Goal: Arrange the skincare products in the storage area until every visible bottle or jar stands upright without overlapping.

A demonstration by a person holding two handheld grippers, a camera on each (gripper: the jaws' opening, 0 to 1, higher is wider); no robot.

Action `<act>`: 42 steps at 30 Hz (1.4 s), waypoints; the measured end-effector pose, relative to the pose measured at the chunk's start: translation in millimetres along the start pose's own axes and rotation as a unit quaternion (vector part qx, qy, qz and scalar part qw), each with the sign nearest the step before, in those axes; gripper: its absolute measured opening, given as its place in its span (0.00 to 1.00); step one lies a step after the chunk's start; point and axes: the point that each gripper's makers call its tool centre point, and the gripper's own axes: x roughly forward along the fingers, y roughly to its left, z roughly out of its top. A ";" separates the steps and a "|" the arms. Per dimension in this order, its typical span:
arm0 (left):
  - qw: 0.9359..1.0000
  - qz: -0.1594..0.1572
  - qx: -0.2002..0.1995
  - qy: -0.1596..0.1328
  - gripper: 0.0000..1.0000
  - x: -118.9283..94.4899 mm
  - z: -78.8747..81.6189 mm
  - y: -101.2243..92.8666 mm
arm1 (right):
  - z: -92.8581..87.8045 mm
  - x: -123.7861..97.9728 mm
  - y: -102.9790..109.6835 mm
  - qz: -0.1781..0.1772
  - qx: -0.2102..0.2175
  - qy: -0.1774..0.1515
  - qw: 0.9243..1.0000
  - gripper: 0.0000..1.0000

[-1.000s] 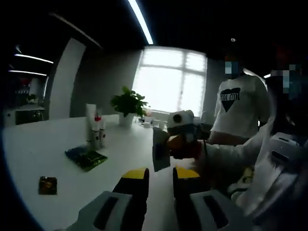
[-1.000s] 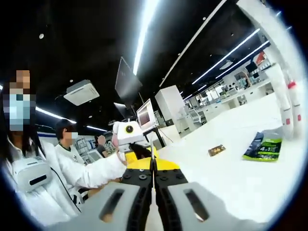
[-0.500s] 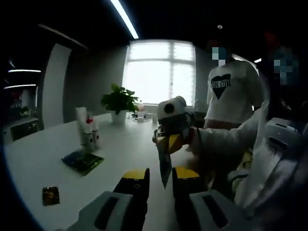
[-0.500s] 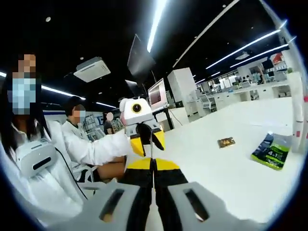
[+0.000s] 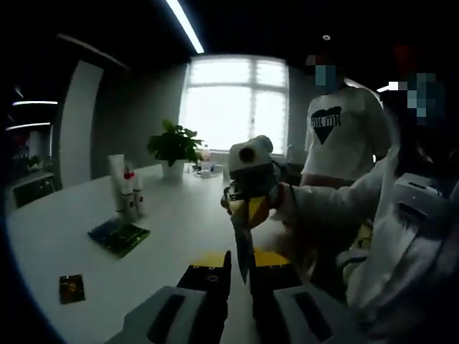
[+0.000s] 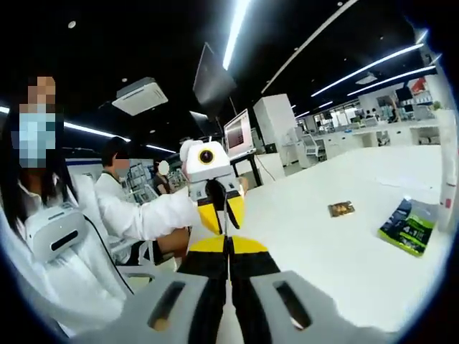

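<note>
Left gripper view: left gripper (image 5: 239, 259) at bottom centre, jaws narrowed from a wide gap a second ago, still slightly parted around a flat sachet (image 5: 242, 247). Sachet hanging edge-on from the right gripper (image 5: 241, 211) at centre frame. Tubes (image 5: 122, 190) upright at left on the table (image 5: 179, 229), green packet (image 5: 118, 235) flat below them.

Right gripper view: right gripper (image 6: 229, 244) pressed together on the sachet's edge; left gripper (image 6: 222, 213) drawn closer, straddling it. Probably a hand-over, nothing yet set upright.

White tubes (image 5: 123, 188) stand upright beside a flat green sachet (image 5: 118, 235).
</note>
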 end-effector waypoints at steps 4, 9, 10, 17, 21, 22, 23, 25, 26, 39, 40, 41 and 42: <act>1.000 -0.004 -0.016 0.005 0.00 0.0 -3.5 0.9 | -2.4 0.2 -5.3 -0.006 -0.001 0.008 1.000 0.00; 0.999 -0.005 -0.035 0.001 0.00 0.0 -4.4 2.3 | -2.3 0.8 -8.3 -0.007 0.004 0.009 1.000 0.00; 0.999 -0.005 -0.043 0.000 0.00 0.4 -4.6 2.8 | -2.2 1.1 -9.1 -0.008 0.004 0.010 1.000 0.00; 0.997 -0.011 -0.077 -0.013 0.00 -1.3 -0.6 10.1 | 2.9 3.3 -18.3 -0.016 0.017 0.001 1.000 0.00; 0.997 -0.009 -0.076 -0.018 0.00 -3.6 1.7 16.3 | 6.3 5.8 -22.6 -0.015 0.006 -0.002 1.000 0.00; 0.997 -0.008 -0.076 -0.018 0.00 -3.9 1.9 16.3 | 6.9 6.3 -23.1 -0.013 0.005 -0.003 1.000 0.01; 0.997 -0.009 -0.075 -0.019 0.00 -4.7 2.4 16.7 | 6.9 6.6 -23.9 -0.013 0.002 -0.002 1.000 0.03; 0.996 -0.012 -0.077 -0.031 0.00 -7.5 6.5 17.3 | 5.6 7.5 -25.8 -0.010 0.001 0.000 1.000 0.10; 0.996 -0.011 -0.077 -0.034 0.00 -8.8 8.0 18.5 | 3.9 8.6 -24.9 -0.005 0.005 0.002 1.000 0.13; 0.994 -0.017 -0.096 -0.049 0.00 -12.2 9.7 22.8 | 2.3 12.8 -31.0 -0.008 0.018 -0.003 1.000 0.09; 0.994 -0.018 -0.099 -0.051 0.00 -13.2 9.9 24.2 | 2.1 12.8 -31.3 -0.010 0.018 -0.003 1.000 0.07; 0.993 -0.017 -0.103 -0.055 0.00 -15.0 10.6 27.0 | 1.4 12.9 -31.3 -0.011 0.016 -0.002 1.000 0.05; 0.992 -0.019 -0.107 -0.058 0.00 -16.0 11.3 28.5 | 1.2 12.4 -33.1 -0.012 0.017 -0.002 1.000 0.05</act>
